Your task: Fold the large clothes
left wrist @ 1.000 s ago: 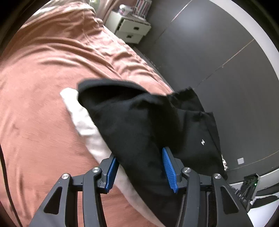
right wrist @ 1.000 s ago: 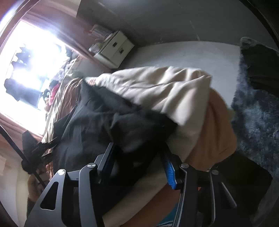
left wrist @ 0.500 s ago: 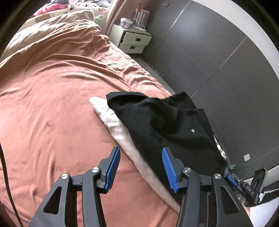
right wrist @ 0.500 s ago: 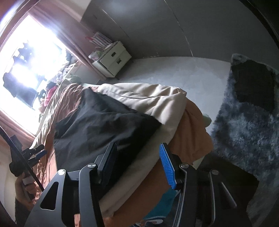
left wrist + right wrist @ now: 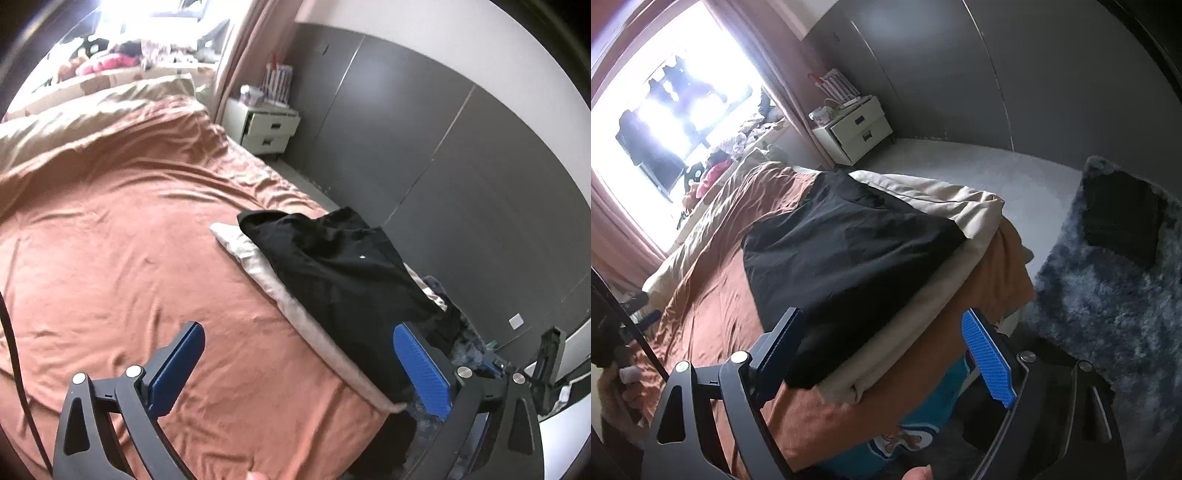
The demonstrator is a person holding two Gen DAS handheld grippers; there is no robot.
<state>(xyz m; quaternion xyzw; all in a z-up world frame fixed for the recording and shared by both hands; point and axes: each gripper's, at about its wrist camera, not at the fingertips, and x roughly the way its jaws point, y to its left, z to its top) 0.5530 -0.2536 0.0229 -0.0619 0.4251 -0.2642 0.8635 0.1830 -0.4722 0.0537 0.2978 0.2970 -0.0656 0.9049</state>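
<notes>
Left gripper: jaws wide apart, nothing between them; it hangs above the bed, just beside the near end of the stack. Right gripper: jaws likewise spread and empty; it hangs over the bed corner, with the stack's near edge in line between the fingers.

Black garment: lies folded on top of a beige garment, at the bed's edge nearest the wardrobe; the beige layer shows along both long sides, so the black piece sits roughly centred on it. One far corner of the black piece looks slightly rumpled; the near end reaches the mattress edge.

Judgement: this fold appears laid down and released; the step in hand is to tidy or make the next fold.

Procedure, as advised: take one near corner in each gripper; pinch only the black layer, not the beige one beneath; lift both corners level; carry them toward the far edge together; lay corner on corner; open the jaws only once the cloth rests flat; avoid dragging the stack toward the rug.
</notes>
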